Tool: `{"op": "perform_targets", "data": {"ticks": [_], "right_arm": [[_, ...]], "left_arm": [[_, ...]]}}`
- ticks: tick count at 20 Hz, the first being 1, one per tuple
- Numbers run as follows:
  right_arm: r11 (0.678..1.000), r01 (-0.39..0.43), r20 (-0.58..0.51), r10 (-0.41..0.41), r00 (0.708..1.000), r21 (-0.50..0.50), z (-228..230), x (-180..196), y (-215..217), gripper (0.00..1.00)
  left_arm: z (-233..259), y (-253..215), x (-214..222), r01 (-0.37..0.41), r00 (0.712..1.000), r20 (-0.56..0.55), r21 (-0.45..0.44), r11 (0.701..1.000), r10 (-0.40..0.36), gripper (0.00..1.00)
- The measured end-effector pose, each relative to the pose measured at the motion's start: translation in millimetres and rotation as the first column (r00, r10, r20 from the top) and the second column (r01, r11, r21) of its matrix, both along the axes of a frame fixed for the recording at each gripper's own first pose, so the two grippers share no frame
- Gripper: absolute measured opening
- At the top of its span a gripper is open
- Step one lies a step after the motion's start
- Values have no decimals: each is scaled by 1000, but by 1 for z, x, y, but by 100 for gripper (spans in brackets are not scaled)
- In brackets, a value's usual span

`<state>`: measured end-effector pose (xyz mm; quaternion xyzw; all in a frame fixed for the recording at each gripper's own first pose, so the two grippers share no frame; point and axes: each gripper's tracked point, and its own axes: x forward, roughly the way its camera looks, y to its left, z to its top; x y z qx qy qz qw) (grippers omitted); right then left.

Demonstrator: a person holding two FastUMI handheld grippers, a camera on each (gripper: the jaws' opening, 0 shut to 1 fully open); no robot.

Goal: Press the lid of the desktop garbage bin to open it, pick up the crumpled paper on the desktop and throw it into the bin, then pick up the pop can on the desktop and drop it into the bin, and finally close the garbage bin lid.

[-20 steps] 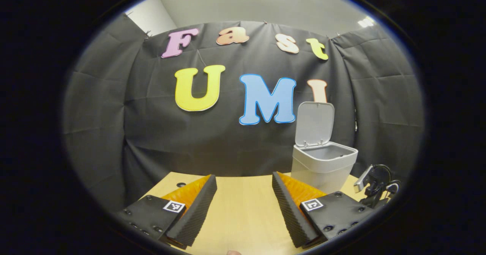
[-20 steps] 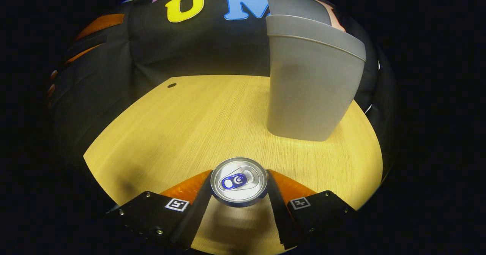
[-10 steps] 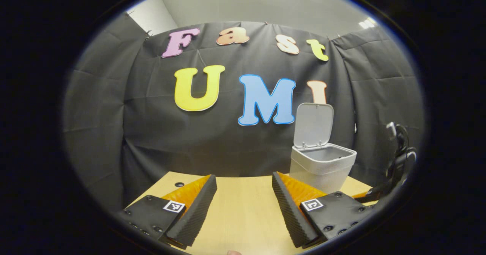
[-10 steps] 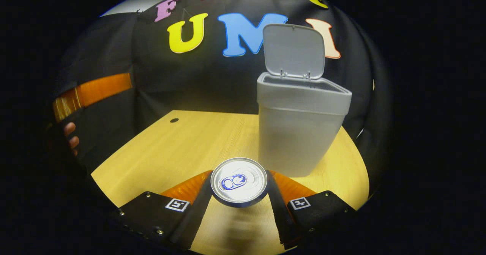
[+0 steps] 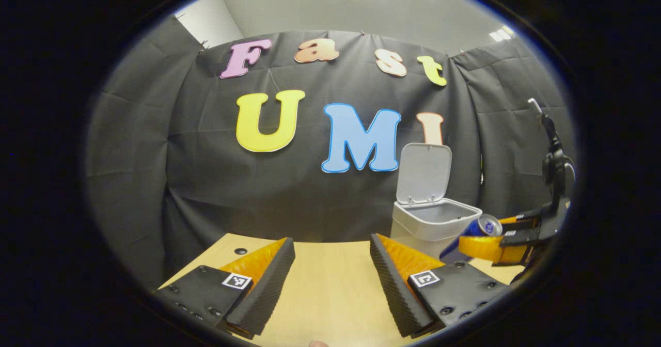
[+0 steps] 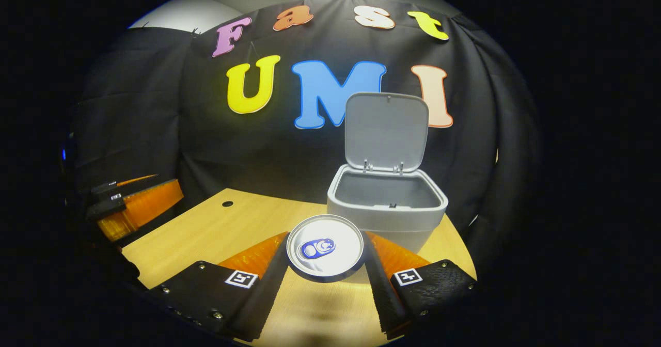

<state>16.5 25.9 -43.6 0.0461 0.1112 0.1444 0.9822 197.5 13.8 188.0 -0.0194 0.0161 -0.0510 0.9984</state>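
My right gripper [image 6: 325,264] is shut on the pop can [image 6: 325,246], whose silver top with a blue tab faces the camera. It holds the can in the air, in front of and above the rim of the grey garbage bin [image 6: 387,207], whose lid [image 6: 386,130] stands upright. In the left gripper view the same can [image 5: 472,233] shows blue and tilted, held by the right gripper [image 5: 496,243] just right of the bin [image 5: 434,223]. My left gripper [image 5: 330,280] is open over the wooden desktop [image 5: 325,295] with nothing between its fingers.
The wooden desktop [image 6: 242,223] has a small dark hole [image 6: 227,203] near its far left corner. The left gripper [image 6: 129,207] shows at the left edge of the right gripper view. Black cloth walls the booth behind the bin.
My right gripper has lifted the can from desk level to above the bin's rim, so the bin's inside now shows. The left gripper has stayed almost still.
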Motion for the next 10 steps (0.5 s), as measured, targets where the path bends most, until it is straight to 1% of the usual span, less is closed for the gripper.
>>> {"op": "perform_targets", "data": {"ticks": [6,10], "right_arm": [[998,51,91,-53,994,23,41,21,-23,81],[996,80,160,-86,983,42,69,36,-36,80]], "left_arm": [[2,0,2,-15,1000,-1,-3,1000,15,96],[2,2,4,-24,1000,-6,-4,1000,24,96]]}}
